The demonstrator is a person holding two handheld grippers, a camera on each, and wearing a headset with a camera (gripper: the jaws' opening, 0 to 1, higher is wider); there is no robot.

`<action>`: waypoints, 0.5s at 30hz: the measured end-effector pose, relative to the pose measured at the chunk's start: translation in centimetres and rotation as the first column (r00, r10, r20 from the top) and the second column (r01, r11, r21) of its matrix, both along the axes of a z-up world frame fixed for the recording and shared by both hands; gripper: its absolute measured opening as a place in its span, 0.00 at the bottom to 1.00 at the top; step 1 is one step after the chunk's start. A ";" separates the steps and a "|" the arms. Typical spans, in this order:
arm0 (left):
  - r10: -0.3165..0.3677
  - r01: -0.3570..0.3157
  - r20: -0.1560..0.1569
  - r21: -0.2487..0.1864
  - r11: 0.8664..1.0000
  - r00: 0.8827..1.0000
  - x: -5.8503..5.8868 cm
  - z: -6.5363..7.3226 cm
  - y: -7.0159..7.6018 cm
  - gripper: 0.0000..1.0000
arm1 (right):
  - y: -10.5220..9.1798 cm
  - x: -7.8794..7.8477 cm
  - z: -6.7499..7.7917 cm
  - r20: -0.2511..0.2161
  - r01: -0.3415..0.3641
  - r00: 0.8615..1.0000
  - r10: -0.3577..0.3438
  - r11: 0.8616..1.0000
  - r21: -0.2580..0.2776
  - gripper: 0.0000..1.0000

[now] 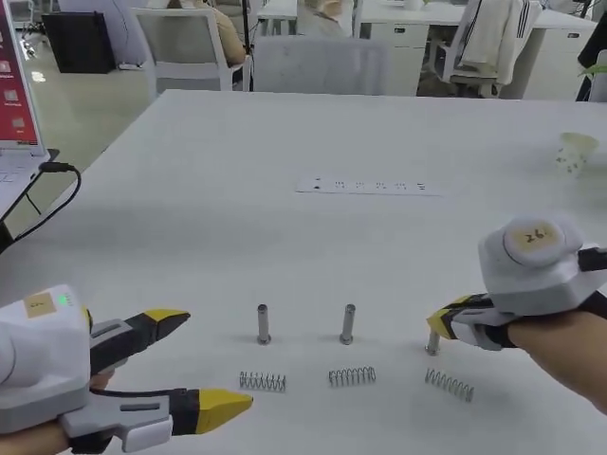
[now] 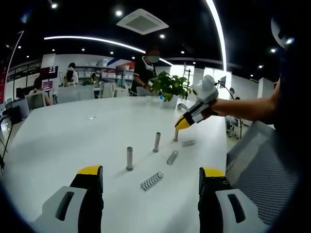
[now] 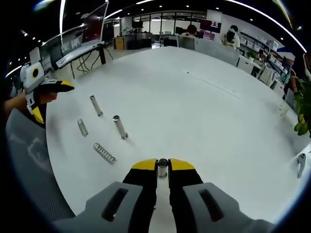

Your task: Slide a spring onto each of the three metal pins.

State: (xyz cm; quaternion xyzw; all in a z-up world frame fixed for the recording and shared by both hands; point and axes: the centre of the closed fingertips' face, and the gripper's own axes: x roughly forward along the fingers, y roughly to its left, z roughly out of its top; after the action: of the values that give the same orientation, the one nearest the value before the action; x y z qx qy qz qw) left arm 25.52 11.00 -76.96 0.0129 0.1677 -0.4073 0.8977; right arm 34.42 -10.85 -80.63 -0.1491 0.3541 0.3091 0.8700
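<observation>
Three upright metal pins stand in a row on the white table: the left pin (image 1: 263, 323), the middle pin (image 1: 348, 323) and the right pin (image 1: 432, 344). A spring lies in front of each: left spring (image 1: 263, 381), middle spring (image 1: 352, 376), right spring (image 1: 449, 384). My right gripper (image 1: 444, 321) is shut on the top of the right pin (image 3: 162, 168), with the other two pins (image 3: 119, 126) (image 3: 95, 105) off to its left. My left gripper (image 1: 204, 365) stands open, low at the left, holding nothing. Ahead of it lie the left spring (image 2: 151, 180) and left pin (image 2: 129, 158).
A white power strip (image 1: 368, 186) lies flat mid-table. A paper cup (image 1: 576, 153) stands at the far right. A laptop (image 1: 14, 142) with a black cable (image 1: 47, 204) sits at the left edge. Chairs (image 1: 190, 47) and desks stand beyond the table's far edge.
</observation>
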 end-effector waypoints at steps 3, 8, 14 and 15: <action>-0.002 0.002 -0.001 0.000 1.000 1.000 0.0 0.0 -0.1 0.77 | -0.1 0.0 0.0 0.000 -0.001 1.000 0.001 1.000 -0.006 0.06; -0.007 0.007 -0.001 -0.001 1.000 1.000 0.0 0.0 -0.2 0.77 | -0.2 -0.1 -0.2 0.000 -0.003 1.000 0.003 1.000 -0.013 0.06; -0.006 0.006 -0.001 -0.001 1.000 1.000 0.0 0.0 -0.2 0.77 | -0.2 -0.2 -0.3 -0.001 -0.008 1.000 0.008 1.000 -0.015 0.07; -0.007 0.007 -0.001 -0.002 1.000 1.000 0.0 0.0 -0.2 0.77 | -0.2 -0.1 -0.3 0.000 -0.008 1.000 0.008 1.000 -0.016 0.07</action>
State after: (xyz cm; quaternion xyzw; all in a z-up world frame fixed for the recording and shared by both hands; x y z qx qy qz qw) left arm 25.52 10.81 -76.99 0.0125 0.1678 -0.4105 0.8962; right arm 34.30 -11.08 -80.94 -0.1577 0.3557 0.3098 0.8675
